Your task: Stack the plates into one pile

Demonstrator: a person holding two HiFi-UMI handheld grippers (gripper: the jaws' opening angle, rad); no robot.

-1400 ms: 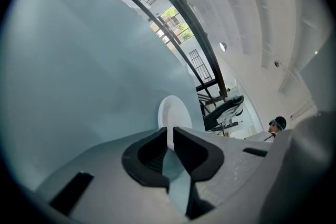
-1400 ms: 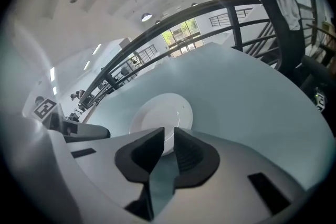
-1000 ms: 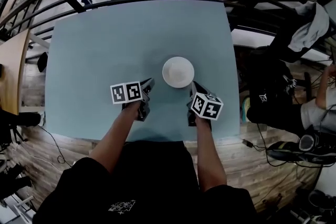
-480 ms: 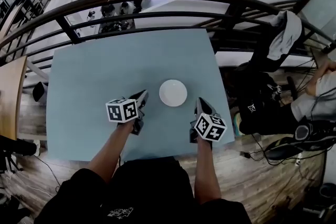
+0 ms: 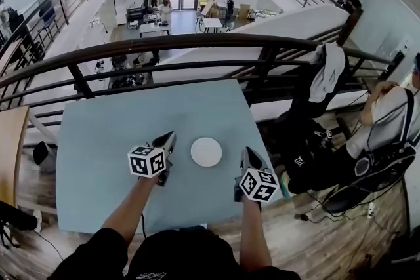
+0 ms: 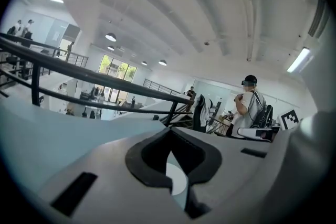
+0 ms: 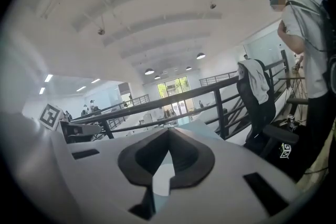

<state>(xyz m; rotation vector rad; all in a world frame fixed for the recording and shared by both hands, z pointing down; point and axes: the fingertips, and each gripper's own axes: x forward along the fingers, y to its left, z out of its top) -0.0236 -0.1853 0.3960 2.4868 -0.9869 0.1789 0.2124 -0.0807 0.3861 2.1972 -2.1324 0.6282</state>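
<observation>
head view: the plates (image 5: 207, 152) sat in one white pile mid-table, between the left gripper (image 5: 168, 139) and the right gripper (image 5: 247, 155), touching neither. the table (image 5: 98, 160) lay bare all round, a railing (image 5: 197, 40) past its far edge.
left gripper view: jaws together, empty; a careless low sweep could shove the pile.
right gripper view: jaws together, empty too.

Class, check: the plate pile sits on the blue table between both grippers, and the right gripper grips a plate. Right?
No: the right gripper view shows the right gripper shut on nothing. The plate pile does sit on the blue table between it and the left gripper.
</observation>
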